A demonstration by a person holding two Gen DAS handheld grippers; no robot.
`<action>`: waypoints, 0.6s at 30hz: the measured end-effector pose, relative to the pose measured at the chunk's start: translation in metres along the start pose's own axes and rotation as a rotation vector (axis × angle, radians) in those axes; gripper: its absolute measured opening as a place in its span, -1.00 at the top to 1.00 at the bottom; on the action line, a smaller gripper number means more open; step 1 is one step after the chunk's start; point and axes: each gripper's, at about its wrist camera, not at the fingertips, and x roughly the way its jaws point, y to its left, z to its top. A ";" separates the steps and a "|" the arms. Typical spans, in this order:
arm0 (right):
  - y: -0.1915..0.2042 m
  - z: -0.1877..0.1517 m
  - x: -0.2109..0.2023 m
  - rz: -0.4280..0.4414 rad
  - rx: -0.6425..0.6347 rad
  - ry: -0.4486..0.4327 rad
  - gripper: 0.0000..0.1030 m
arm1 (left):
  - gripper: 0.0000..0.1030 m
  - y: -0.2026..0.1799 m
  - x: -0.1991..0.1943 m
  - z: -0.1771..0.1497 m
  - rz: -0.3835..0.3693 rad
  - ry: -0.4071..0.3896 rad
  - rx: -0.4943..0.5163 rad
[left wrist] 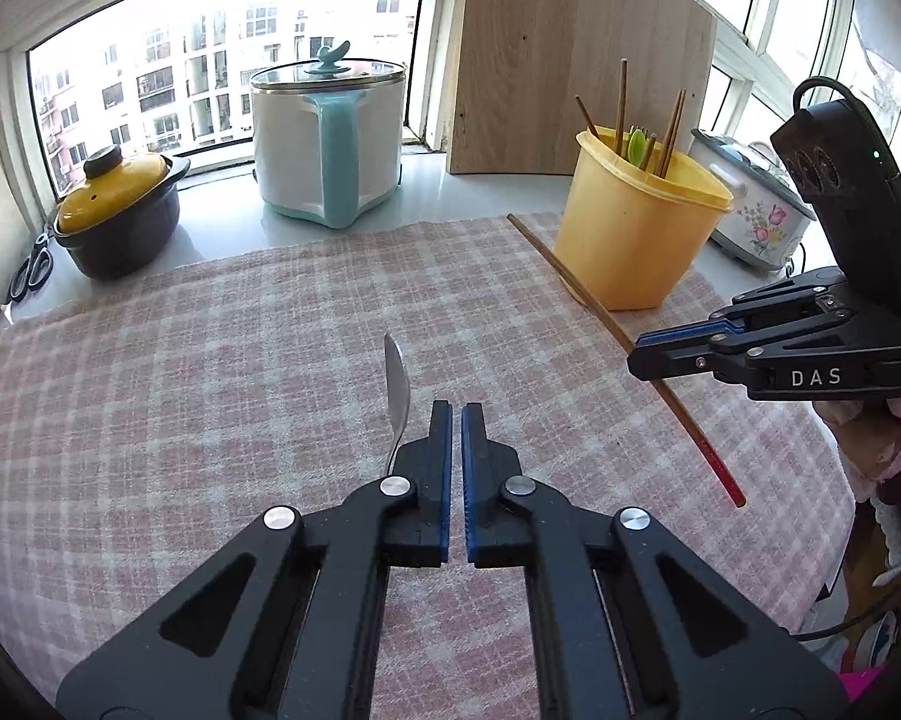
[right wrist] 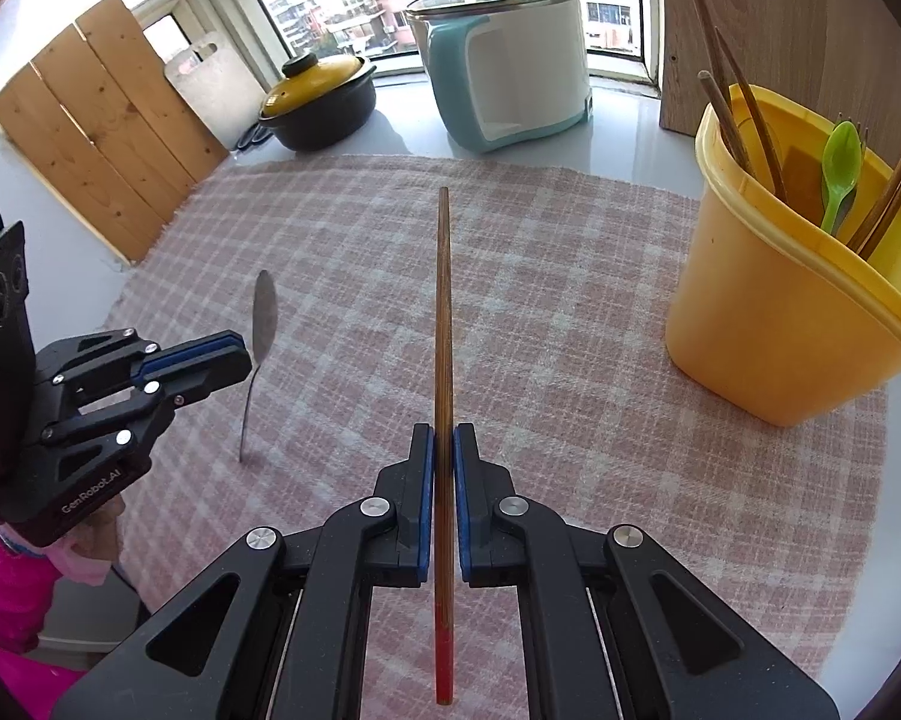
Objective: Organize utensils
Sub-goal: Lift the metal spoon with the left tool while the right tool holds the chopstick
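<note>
The left hand-held gripper (left wrist: 456, 414) is pressed together on the handle of a metal spoon (left wrist: 398, 387), whose bowl stands up past the left side of its fingers, lifted clear of the pink checked cloth (left wrist: 210, 360) that covers the worktop (left wrist: 222, 234). In the right wrist view the same spoon (right wrist: 263, 324) hangs tilted from that gripper (right wrist: 243, 354), bowl up and handle end pointing down toward the cloth. The right hand-held gripper (right wrist: 443, 432) pinches a brown chopstick (right wrist: 443, 312) with a red end; the stick runs straight forward between its blue pads, red end toward the camera. From the left wrist, this chopstick (left wrist: 600, 312) crosses in front of the yellow holder (left wrist: 630, 234), held by the right hand-held gripper (left wrist: 633, 357). The holder stands on the far right part of the cloth and carries several chopsticks (right wrist: 744, 114) and a green plastic spoon (right wrist: 839, 174). Behind the cloth, by the window, stand a white and teal cooker (left wrist: 330, 150) and a dark pot with a yellow lid (left wrist: 117, 210)
</note>
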 end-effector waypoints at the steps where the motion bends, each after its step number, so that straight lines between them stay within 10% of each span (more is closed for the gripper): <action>1: 0.001 0.000 -0.001 0.000 -0.005 -0.001 0.91 | 0.96 0.000 0.000 0.001 0.006 0.000 0.009; 6: 0.001 -0.001 -0.001 -0.002 -0.005 -0.002 0.90 | 0.96 0.013 0.016 -0.002 0.009 0.057 -0.024; 11: -0.003 -0.007 0.000 -0.004 0.008 0.004 0.91 | 0.32 0.030 0.038 -0.004 0.027 0.109 -0.071; 18: -0.010 -0.013 0.000 0.000 0.028 0.015 0.90 | 0.31 0.045 0.077 0.007 0.007 0.172 -0.095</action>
